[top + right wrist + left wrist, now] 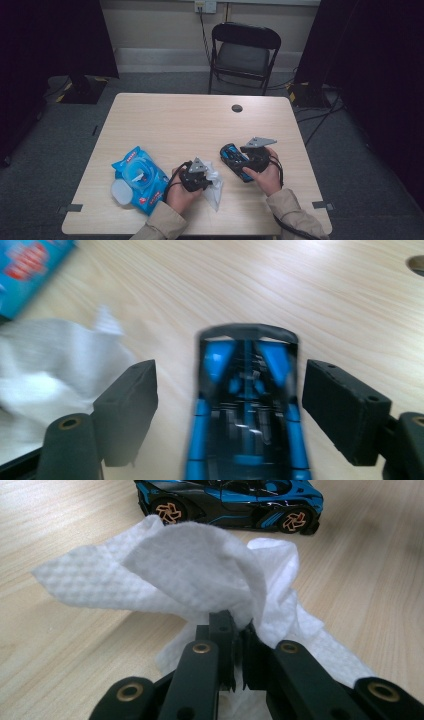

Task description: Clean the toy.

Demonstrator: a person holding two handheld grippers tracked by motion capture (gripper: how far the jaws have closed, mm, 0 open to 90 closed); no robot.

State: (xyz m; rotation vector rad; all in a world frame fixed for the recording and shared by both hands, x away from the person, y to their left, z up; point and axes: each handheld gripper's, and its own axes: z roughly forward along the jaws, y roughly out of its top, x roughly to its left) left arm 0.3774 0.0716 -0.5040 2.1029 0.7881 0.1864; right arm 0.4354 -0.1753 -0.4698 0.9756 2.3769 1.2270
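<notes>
A blue and black toy car (232, 155) lies on the wooden table (175, 120) right of centre. My right gripper (248, 161) stands open around it; in the right gripper view the car (247, 405) sits between the two jaws of the gripper (235, 395) with a gap on each side. My left gripper (205, 181) is shut on a crumpled white wet wipe (214, 189). In the left gripper view the wipe (190, 575) bulges out of the pinched jaws of the gripper (237, 630), with the car (230, 500) lying crosswise beyond it.
A blue pack of wet wipes (140, 175) with its white lid (121, 191) flipped open lies at the front left. The table has a cable hole (237, 108) near its far edge, and a black folding chair (242, 50) stands behind it.
</notes>
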